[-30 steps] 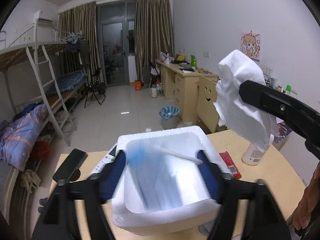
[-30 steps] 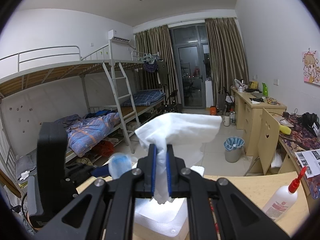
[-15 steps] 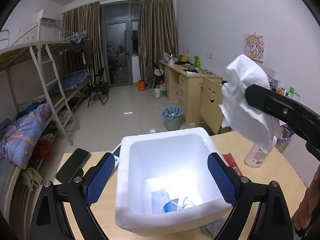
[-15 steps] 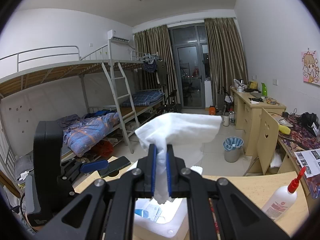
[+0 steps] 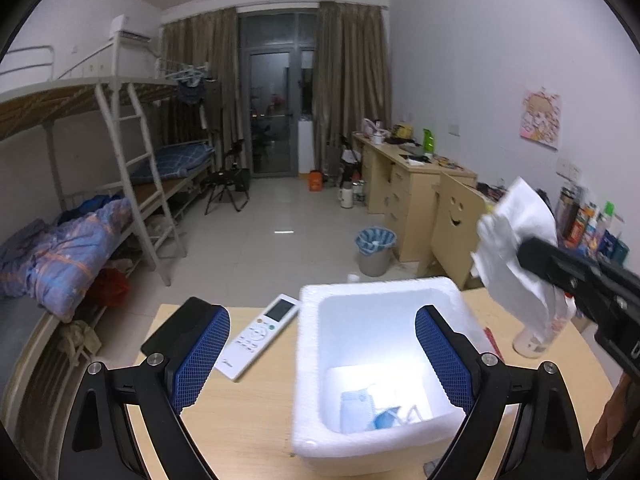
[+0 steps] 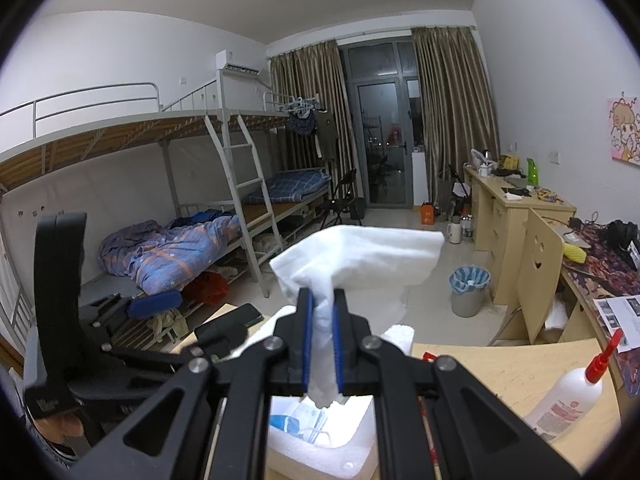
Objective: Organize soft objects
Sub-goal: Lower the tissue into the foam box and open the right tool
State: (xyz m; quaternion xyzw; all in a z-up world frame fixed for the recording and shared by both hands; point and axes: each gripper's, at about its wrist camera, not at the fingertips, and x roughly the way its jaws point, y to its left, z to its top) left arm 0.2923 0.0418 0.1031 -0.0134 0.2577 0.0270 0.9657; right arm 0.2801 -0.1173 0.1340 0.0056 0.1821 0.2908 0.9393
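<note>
Left hand-held gripper (image 5: 322, 356) tilts down over the tabletop (image 5: 256, 420), fingers wide apart, nothing between the pads. Left blue pad (image 5: 200, 356) sits over bare wood at lower left of the left wrist view; the right pad overlaps the foam box (image 5: 308, 368) at lower centre. No contact with the box that I can confirm.

Right hand-held gripper (image 6: 320, 344) points slightly down, fingers together and clamped on a white cloth (image 6: 360, 256). Cloth bunches between the blue pads, fans out above them at frame centre, short tail below. In the left wrist view the same cloth is at right of the frame, above and right of the box, off the tabletop.

Box is open-topped, white foam, resting on the tabletop. A few blue-and-white packets (image 5: 360, 408) lie on its floor; can't tell what they are.

White remote (image 5: 258, 336) lies flat just left of the box. A dark phone is behind my left pad, mostly hidden. White bottle with red nozzle (image 6: 568, 396) stands at lower right of the right wrist view, apart from the box.

Part of my hand (image 5: 604, 436) shows at the lower right edge of the left wrist view.
</note>
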